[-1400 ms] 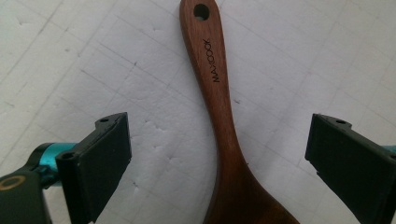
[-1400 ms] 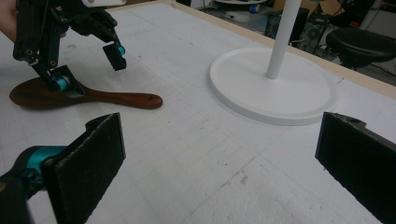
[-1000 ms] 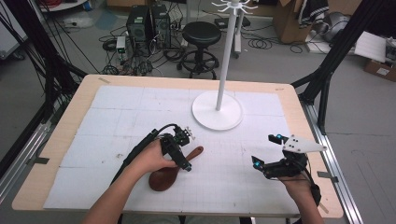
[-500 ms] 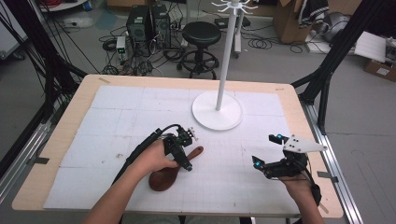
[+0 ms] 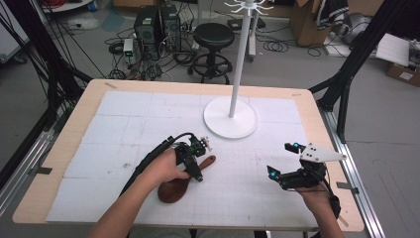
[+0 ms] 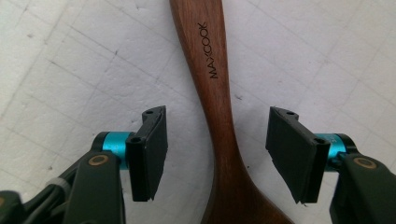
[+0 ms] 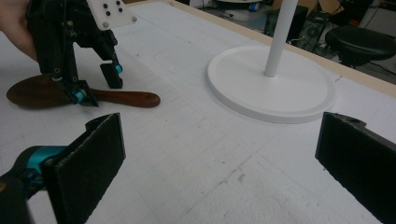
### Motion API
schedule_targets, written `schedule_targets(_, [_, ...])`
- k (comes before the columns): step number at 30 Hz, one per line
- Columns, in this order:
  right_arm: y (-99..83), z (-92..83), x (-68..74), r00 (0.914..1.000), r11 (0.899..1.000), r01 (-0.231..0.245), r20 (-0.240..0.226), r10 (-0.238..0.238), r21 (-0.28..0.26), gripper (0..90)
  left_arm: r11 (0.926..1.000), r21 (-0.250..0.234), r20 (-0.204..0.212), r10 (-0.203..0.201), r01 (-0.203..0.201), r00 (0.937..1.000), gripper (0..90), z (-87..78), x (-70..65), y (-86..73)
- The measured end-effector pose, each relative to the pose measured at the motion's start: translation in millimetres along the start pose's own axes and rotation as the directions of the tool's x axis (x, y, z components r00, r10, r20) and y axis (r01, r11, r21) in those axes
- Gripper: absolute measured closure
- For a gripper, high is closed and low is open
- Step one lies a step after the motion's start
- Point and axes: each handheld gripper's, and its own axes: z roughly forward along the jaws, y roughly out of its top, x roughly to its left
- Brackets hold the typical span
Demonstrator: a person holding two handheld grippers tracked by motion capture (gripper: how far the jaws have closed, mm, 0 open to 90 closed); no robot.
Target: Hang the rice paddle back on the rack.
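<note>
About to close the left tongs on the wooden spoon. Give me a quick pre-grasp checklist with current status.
1. Left tongs open: ok.
2. Wooden spoon handle lies between the two jaws, one on each side: ok.
3. Handle centred in the gap: ok, roughly.
4. Jaws low enough to catch the handle: cannot tell; in the right gripper view they reach down beside it.
5. Right tongs open, apart from the spoon: ok.
6. White stand base away from the spoon: ok.
</note>
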Motion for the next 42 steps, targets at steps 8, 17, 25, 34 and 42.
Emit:
schedule_targets(8, [-0.1,0.4,0.1,1.0000,1.000,-0.001,-0.002,0.001,0.002,0.5,0.9997,0.021,-0.009,-0.012,0.012,0.9999,46.0,-0.3,0.3,1.2])
schedule_targets(17, [-0.3,0.9,-0.1,1.0000,1.000,0.002,-0.001,-0.002,0.004,0.5,0.9976,0.068,-0.030,0.015,-0.013,0.9994,51.5,0.4,-2.8,6.5])
schedule_targets(25, [-0.3,1.0,0.2,1.0000,1.000,0.002,-0.003,-0.002,0.010,0.5,0.9942,0.105,-0.057,0.029,-0.023,0.9980,56.9,0.8,-4.3,10.8])
schedule_targets(34, [-0.5,1.3,0.0,1.0000,1.000,0.000,-0.006,0.000,0.010,0.5,0.9902,0.136,-0.071,0.044,-0.033,0.9965,56.8,2.0,-7.3,14.9])
schedule_targets(42, [-0.7,1.3,0.2,1.0000,1.000,-0.002,-0.007,0.002,0.013,0.5,0.9900,0.136,-0.054,0.044,-0.036,0.9976,64.4,2.3,-9.4,17.3])
